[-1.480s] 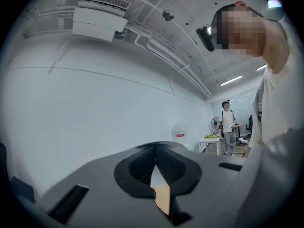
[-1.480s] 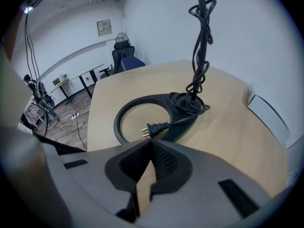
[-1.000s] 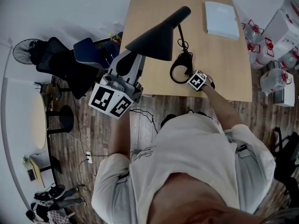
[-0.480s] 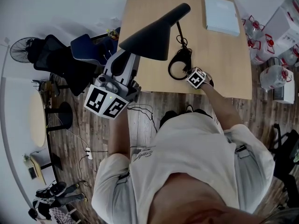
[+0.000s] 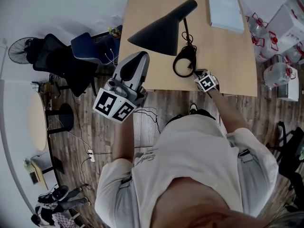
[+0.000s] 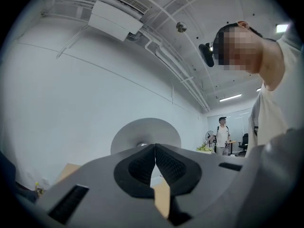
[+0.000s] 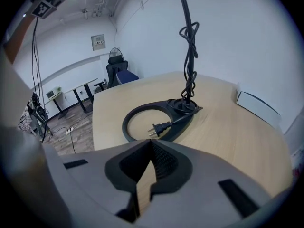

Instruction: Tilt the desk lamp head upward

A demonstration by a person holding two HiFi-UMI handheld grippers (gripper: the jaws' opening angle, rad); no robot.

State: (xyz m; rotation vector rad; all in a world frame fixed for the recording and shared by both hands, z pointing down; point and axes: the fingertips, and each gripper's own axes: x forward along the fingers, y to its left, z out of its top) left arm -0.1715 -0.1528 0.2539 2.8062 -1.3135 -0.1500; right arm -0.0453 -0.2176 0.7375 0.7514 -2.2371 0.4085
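Observation:
A black desk lamp stands on the wooden table (image 5: 228,70). Its cone-shaped head (image 5: 159,30) hangs over the table's left half, and its ring base (image 5: 184,65) lies near the front edge. My left gripper (image 5: 141,56) is shut and points up at the shade's near rim. In the left gripper view the shade's underside (image 6: 145,132) shows as a pale disc just beyond the shut left gripper (image 6: 155,146); contact cannot be told. My right gripper (image 5: 196,74) is shut and empty, low beside the base. The right gripper (image 7: 152,144) faces the ring base (image 7: 142,115), the plug (image 7: 161,126) and the cord-wrapped stem (image 7: 187,42).
A white flat box (image 5: 225,13) lies at the table's far right. Dark chairs (image 5: 71,63) and a fan (image 5: 19,49) stand left of the table. Water bottles (image 5: 259,34) and boxes (image 5: 289,27) crowd the right. A person (image 6: 222,136) stands far off.
My left gripper has shifted a little to the right, under the shade's near rim. The right gripper has stayed beside the base.

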